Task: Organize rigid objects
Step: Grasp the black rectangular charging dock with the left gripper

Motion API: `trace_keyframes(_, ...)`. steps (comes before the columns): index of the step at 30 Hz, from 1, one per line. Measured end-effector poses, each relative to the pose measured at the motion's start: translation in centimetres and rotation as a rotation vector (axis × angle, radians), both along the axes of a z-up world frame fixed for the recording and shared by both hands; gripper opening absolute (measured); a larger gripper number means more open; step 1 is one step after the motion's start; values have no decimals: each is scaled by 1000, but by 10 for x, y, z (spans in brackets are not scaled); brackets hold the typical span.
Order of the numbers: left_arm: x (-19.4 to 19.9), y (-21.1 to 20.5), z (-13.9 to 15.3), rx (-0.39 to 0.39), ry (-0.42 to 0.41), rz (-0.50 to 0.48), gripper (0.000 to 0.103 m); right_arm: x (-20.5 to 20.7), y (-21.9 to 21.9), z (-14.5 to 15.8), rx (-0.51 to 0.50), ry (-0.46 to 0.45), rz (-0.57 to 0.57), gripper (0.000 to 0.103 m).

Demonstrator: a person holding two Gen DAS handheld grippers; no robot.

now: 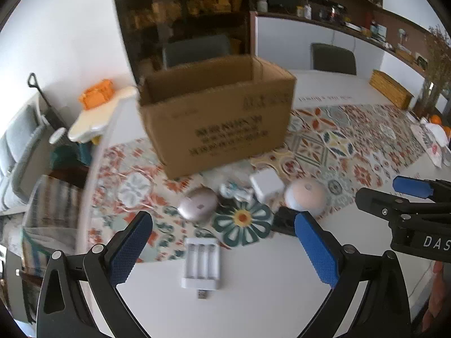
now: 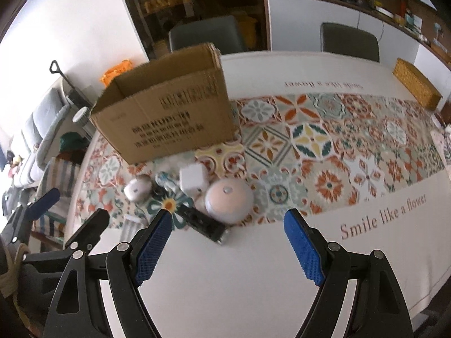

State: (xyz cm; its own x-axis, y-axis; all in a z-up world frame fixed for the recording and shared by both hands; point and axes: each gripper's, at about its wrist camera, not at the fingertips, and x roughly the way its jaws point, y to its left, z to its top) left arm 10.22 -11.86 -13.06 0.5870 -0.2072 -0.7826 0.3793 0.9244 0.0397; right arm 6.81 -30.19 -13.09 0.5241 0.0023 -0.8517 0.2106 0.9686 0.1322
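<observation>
An open cardboard box (image 1: 217, 112) (image 2: 169, 118) stands on the patterned runner. In front of it lie a silver mouse (image 1: 198, 207) (image 2: 138, 188), a white charger cube (image 1: 266, 184) (image 2: 193, 180), a round pinkish dome light (image 1: 305, 197) (image 2: 228, 200), a black flat device (image 1: 284, 221) (image 2: 203, 224) and a white battery charger (image 1: 201, 264) (image 2: 131, 226). My left gripper (image 1: 222, 218) (image 2: 70, 211) hangs open above the battery charger, holding nothing. To its right, my right gripper (image 2: 227, 217) (image 1: 394, 194) is open above the black device and dome light.
The white tablecloth (image 2: 282, 267) is bare near the front edge. A wicker basket (image 1: 390, 88) (image 2: 415, 87) sits far right. Two dark chairs (image 2: 349, 40) stand behind the table. The table's left edge (image 1: 87, 197) drops off to a sofa and clutter.
</observation>
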Motion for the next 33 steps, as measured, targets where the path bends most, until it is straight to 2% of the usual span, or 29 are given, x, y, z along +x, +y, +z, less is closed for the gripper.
trace_keyframes(10, -6, -30, -36, 9, 45, -90, 103, -8, -20, -35, 36, 73, -15, 81)
trace_keyframes(16, -7, -57, -70, 42, 97, -144, 103, -11, -32, -59, 37, 129, -22, 81)
trace_keyframes(21, -5, -72, -87, 59, 109, -168, 103, -17, -47, -79, 47, 180, -43, 81)
trace_keyframes(33, 9, -90, -114, 81, 117, -209, 102, -12, -58, -98, 43, 204, -52, 81)
